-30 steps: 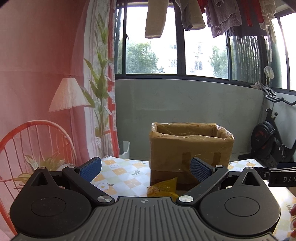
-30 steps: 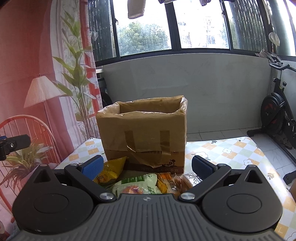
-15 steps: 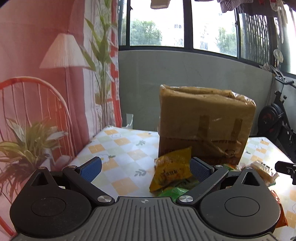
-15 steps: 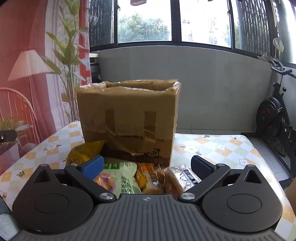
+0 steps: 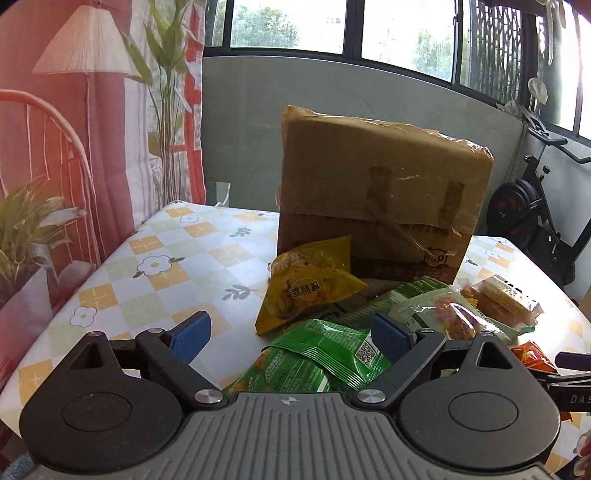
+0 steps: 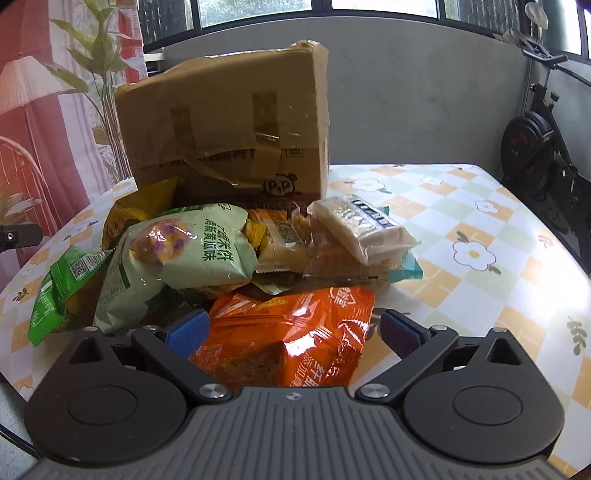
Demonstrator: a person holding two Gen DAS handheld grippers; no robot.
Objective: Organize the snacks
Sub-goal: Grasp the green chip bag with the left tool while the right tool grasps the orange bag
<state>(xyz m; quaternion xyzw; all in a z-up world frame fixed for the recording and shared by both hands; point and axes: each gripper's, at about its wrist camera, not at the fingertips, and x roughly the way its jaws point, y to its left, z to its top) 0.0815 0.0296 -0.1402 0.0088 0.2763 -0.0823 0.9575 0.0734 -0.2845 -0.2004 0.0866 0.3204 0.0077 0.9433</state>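
Desk [image 6: 480, 229] carries box [image 6: 225, 122], snacks heaped against its front, likely staged for loading; right gripper [image 6: 291, 330], jaws wide, straddles orange bag [image 6: 288, 332]; left gripper [image 5: 291, 332], jaws wide, empty, over green bag [image 5: 314, 358].

Black hand-held gripper [image 5: 291, 334], blue ribbed pads [image 5: 190, 334], silver screws, possibly grey ribbed housing.

Daylight is streaming through dark-framed windows [image 5: 288, 24] above a grey wall [image 6: 424, 103], as an exercise bike [image 5: 535, 218] is standing beside a flower-checked table [image 6: 480, 236].
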